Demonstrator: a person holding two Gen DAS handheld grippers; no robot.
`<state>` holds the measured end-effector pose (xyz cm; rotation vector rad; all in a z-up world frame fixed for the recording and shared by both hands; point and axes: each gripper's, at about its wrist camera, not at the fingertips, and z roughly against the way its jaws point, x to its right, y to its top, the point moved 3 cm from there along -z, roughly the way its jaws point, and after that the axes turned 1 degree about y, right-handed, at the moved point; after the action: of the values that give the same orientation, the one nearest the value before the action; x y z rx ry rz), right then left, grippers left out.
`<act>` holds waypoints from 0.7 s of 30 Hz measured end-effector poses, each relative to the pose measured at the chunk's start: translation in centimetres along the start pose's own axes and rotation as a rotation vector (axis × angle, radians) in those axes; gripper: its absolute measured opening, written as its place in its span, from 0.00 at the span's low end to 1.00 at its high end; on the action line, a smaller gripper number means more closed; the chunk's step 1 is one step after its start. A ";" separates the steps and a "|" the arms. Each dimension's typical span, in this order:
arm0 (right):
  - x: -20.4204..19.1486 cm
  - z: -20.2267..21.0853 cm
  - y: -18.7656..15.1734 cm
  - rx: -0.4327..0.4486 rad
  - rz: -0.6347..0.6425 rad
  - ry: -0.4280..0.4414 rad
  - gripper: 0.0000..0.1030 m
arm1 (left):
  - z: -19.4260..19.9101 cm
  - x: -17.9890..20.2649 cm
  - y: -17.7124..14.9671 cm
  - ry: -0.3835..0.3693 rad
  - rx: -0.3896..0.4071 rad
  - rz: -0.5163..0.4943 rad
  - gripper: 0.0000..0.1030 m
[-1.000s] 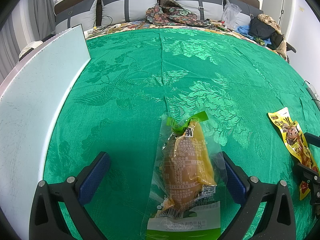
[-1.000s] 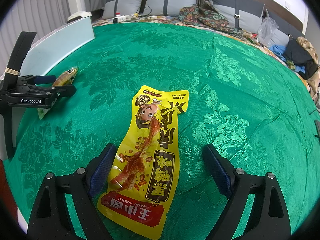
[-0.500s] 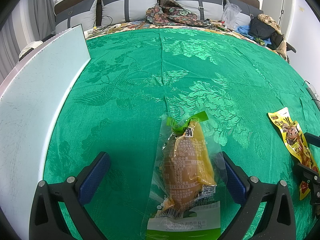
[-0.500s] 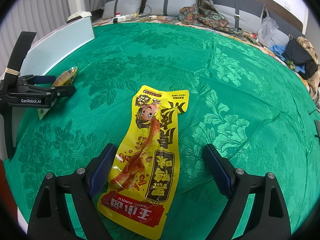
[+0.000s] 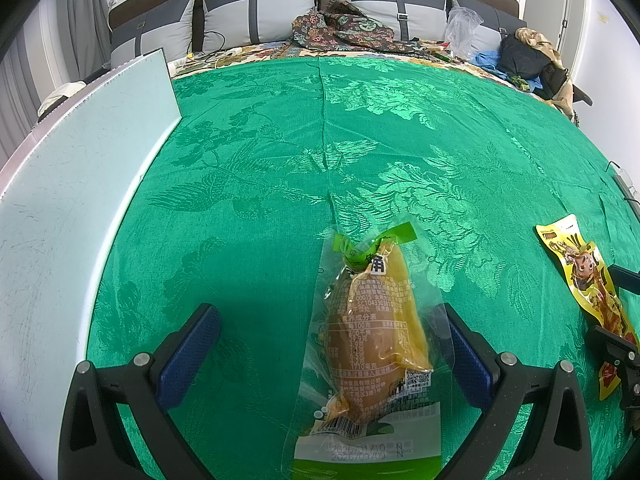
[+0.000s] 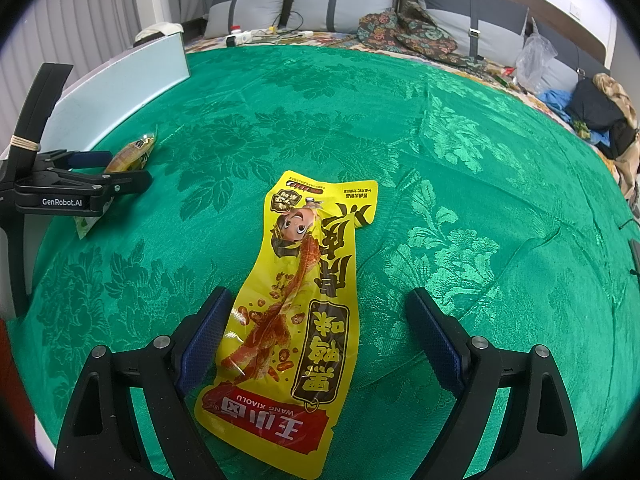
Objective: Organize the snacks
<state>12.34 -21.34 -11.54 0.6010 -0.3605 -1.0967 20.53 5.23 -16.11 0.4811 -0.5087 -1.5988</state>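
Note:
A clear and green snack pack with a brown-yellow filling (image 5: 372,336) lies flat on the green cloth between the wide-open jaws of my left gripper (image 5: 332,340); it sits nearer the right finger. It also shows in the right wrist view (image 6: 128,156). A yellow duck-snack pouch (image 6: 296,312) lies flat between the wide-open jaws of my right gripper (image 6: 320,328), nearer the left finger; it also shows in the left wrist view (image 5: 584,276). Neither gripper grips anything.
A pale glass-like board (image 5: 80,184) stands along the left edge of the cloth (image 5: 320,152). Grey cushions (image 5: 264,16), patterned fabric (image 5: 344,28), a plastic bag (image 5: 460,28) and clothes (image 5: 528,60) lie at the far side. The left gripper body (image 6: 64,196) shows at the left.

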 end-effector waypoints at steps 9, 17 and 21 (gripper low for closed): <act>0.0 0.0 0.0 0.000 0.000 0.000 0.88 | 0.0 0.0 0.0 0.000 0.000 0.000 1.00; 0.5 0.1 0.1 -0.005 -0.006 0.014 0.89 | 0.0 0.1 0.1 -0.018 -0.042 -0.026 1.00; 1.7 0.6 0.5 -0.087 -0.081 0.121 0.87 | 0.0 0.5 0.5 -0.074 -0.207 -0.113 1.00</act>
<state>13.12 -22.92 -10.76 0.6055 -0.1837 -1.1421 20.85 4.66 -15.86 0.2999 -0.3710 -1.7610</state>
